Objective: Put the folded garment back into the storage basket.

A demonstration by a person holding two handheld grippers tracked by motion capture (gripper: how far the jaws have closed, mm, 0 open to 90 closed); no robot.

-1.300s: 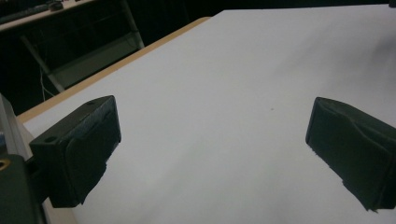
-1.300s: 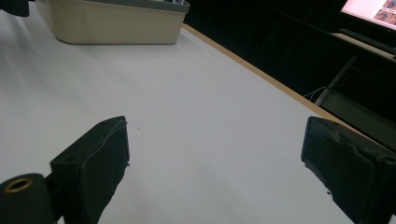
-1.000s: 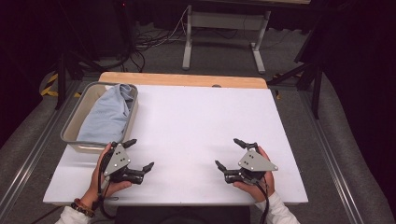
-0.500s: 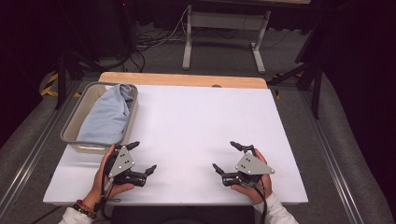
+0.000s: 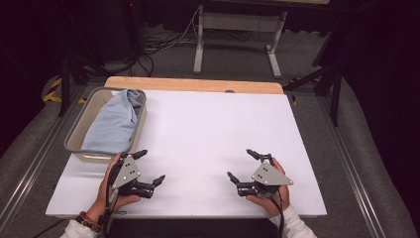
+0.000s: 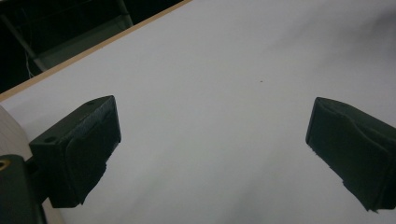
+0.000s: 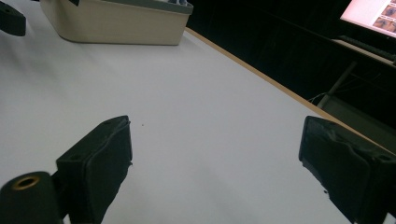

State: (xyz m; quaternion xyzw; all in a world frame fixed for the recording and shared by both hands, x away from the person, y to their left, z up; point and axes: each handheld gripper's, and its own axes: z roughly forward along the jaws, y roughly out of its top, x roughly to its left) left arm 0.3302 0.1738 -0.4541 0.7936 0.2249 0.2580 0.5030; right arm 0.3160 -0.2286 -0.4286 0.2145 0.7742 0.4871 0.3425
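High view: both tongs, left tongs (image 5: 148, 167) and right tongs (image 5: 242, 164), rest spread and empty at lower frame; the left should reach up-left over the tray (image 5: 74, 130) rim for the blue cloth (image 5: 111, 124).

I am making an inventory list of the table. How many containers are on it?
1. A shallow beige plastic bin with a grey rim sits at the table's far left, holding a crumpled light blue cloth. The cloth may hide smaller things under it.
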